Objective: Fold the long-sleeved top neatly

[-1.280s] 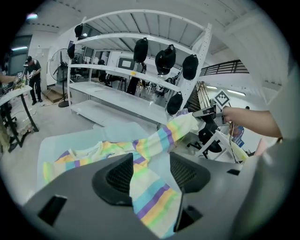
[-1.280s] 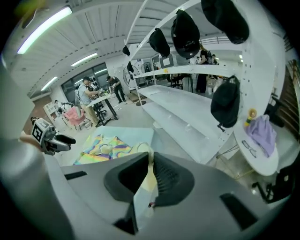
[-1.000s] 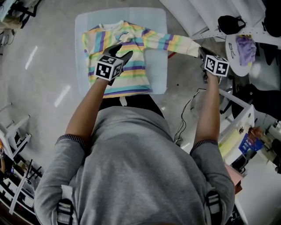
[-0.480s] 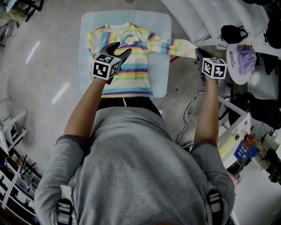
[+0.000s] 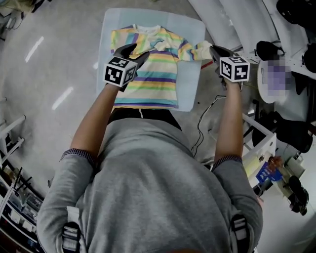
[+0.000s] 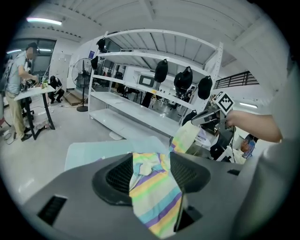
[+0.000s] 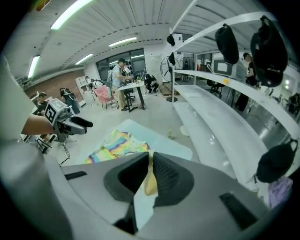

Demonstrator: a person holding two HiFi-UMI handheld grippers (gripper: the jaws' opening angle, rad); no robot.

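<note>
Right tool [image 5: 213,49] nips the sleeve [image 5: 194,51] tight; left tool [image 5: 134,51] gapes wide (over the top [image 5: 154,81]).

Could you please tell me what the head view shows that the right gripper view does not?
Only the head view: the person's grey-shirted back and the floor cable. Only the right gripper view: ceiling lights, people at a distant table, and the right gripper with jaws shut on the yellow cuff. Both: the striped top, blue mat, left gripper and white shelving.
</note>
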